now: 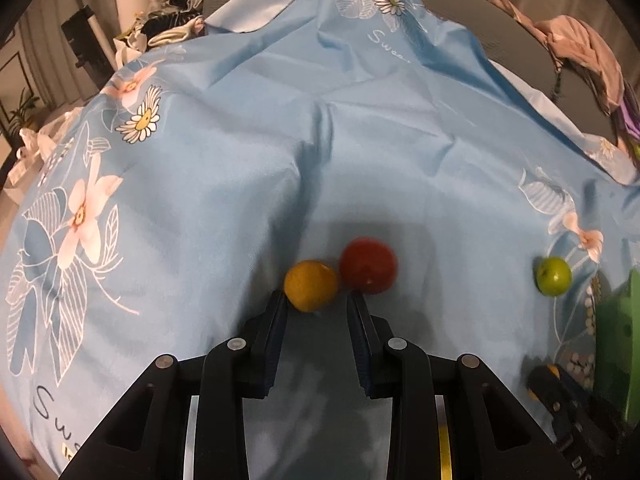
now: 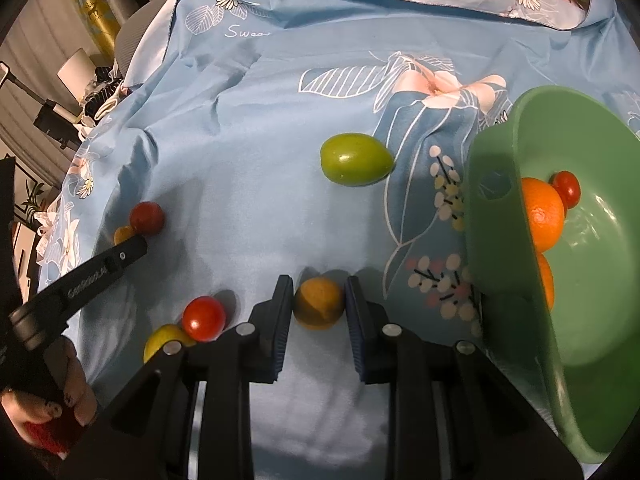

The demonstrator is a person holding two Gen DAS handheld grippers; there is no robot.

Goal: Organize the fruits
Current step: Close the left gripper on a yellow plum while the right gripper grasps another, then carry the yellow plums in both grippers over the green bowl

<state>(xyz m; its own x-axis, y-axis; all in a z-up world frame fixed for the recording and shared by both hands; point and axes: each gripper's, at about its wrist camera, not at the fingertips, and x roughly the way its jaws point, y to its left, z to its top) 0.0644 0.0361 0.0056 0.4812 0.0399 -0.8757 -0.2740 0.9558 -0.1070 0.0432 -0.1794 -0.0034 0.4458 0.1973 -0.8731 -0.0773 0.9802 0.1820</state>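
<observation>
In the left wrist view, my left gripper [image 1: 316,300] is open, its fingertips right behind a small yellow fruit [image 1: 311,285] that touches a red fruit [image 1: 368,265]; a green fruit [image 1: 554,275] lies far right. In the right wrist view, my right gripper [image 2: 318,284] is open with a yellow-orange fruit [image 2: 319,302] between its fingers on the cloth. A green bowl [image 2: 496,152] at the right holds two oranges [image 2: 542,216] and a small red fruit [image 2: 566,189]. A green fruit [image 2: 355,159] lies ahead. A red fruit [image 2: 203,317] and a yellow one [image 2: 164,338] lie at lower left.
A blue floral cloth [image 1: 240,160] covers the surface, wrinkled in the middle. The left gripper's arm [image 2: 86,276] reaches in from the left in the right wrist view, near a red [image 2: 147,218] and a yellow fruit [image 2: 123,234]. Clothes and clutter lie beyond the cloth's far edges.
</observation>
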